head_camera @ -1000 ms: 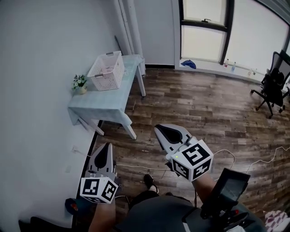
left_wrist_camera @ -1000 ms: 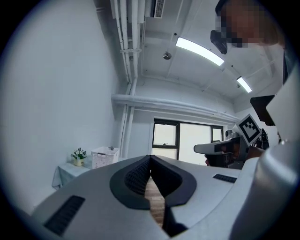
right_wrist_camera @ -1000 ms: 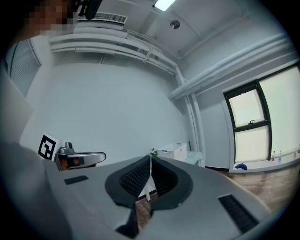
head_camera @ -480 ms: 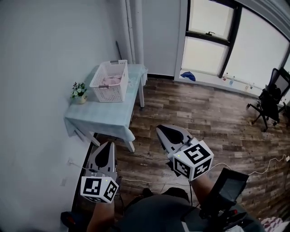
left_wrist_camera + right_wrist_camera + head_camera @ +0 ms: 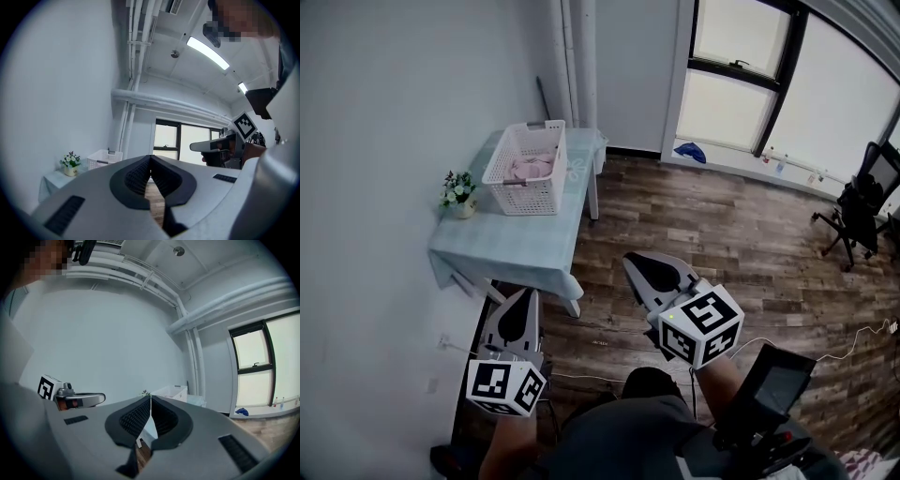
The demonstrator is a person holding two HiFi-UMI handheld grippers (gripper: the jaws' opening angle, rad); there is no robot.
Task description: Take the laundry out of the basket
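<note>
A white slatted laundry basket (image 5: 528, 155) stands on a pale blue table (image 5: 511, 246) against the left wall, with pink laundry (image 5: 532, 167) inside. Both grippers are held level over the wooden floor, well short of the table and pointing towards it. My left gripper (image 5: 522, 298) is shut with nothing between its jaws; in the left gripper view its tips (image 5: 150, 157) meet and the basket (image 5: 104, 158) is small and far off. My right gripper (image 5: 636, 263) is also shut and empty, and in the right gripper view the basket (image 5: 173, 391) shows just beyond its closed tips (image 5: 150, 397).
A small potted plant (image 5: 457, 192) sits on the table left of the basket. White pipes (image 5: 578, 56) run up the far corner. A large window (image 5: 741, 84) fills the back wall, an office chair (image 5: 862, 202) stands far right, and cables (image 5: 853, 337) lie on the floor.
Both grippers and the view have advanced across the floor towards the table, which now looks nearer. The jaws stay shut.
</note>
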